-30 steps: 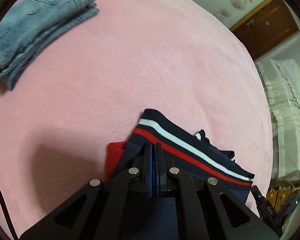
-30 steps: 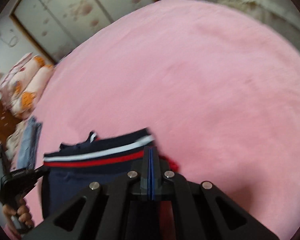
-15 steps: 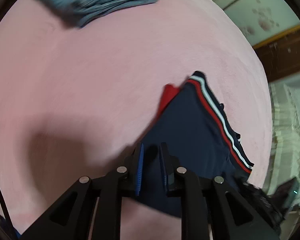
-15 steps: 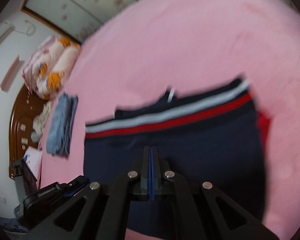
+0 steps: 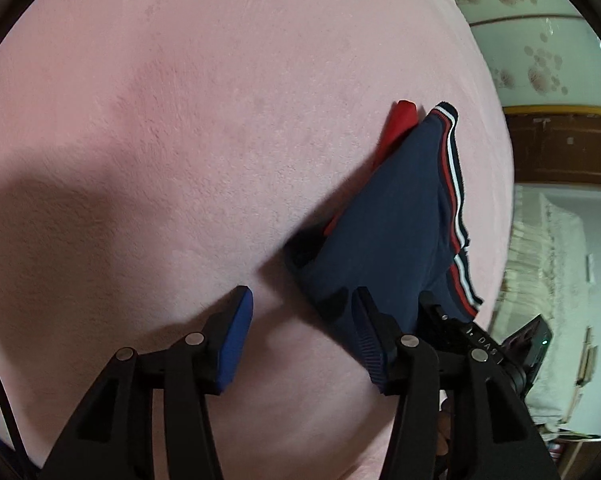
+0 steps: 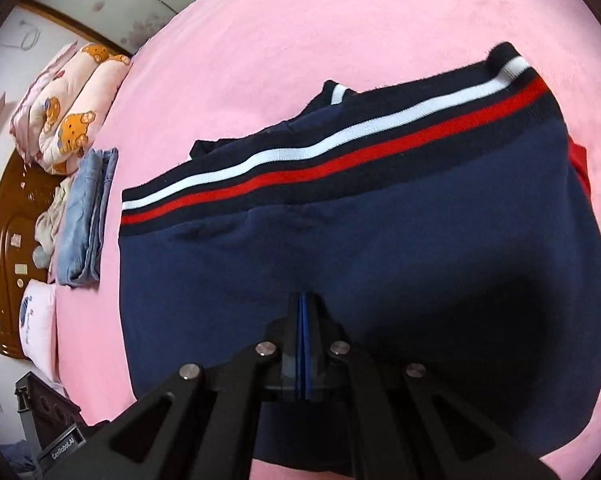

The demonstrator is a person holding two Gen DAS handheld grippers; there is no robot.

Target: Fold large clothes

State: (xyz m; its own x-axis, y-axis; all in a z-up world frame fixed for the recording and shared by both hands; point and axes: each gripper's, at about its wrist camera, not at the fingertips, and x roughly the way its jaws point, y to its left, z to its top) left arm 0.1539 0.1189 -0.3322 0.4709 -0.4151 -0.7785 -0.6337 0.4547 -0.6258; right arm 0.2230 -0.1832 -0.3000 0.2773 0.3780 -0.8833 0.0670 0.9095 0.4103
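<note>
Garment (image 6: pixel 380 248): navy knit top, folded into a flat block | trim: ribbed hem band with one white and one red stripe along its far edge | red fabric peeks out at one side edge | lies on pink blanket (image 6: pixel 340 32), near side lifted slightly off it

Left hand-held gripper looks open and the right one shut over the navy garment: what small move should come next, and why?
Probably open the right hand-held gripper and draw it back. The navy garment already lies folded flat on the pink blanket, and the left hand-held gripper is open, holding nothing.
</note>
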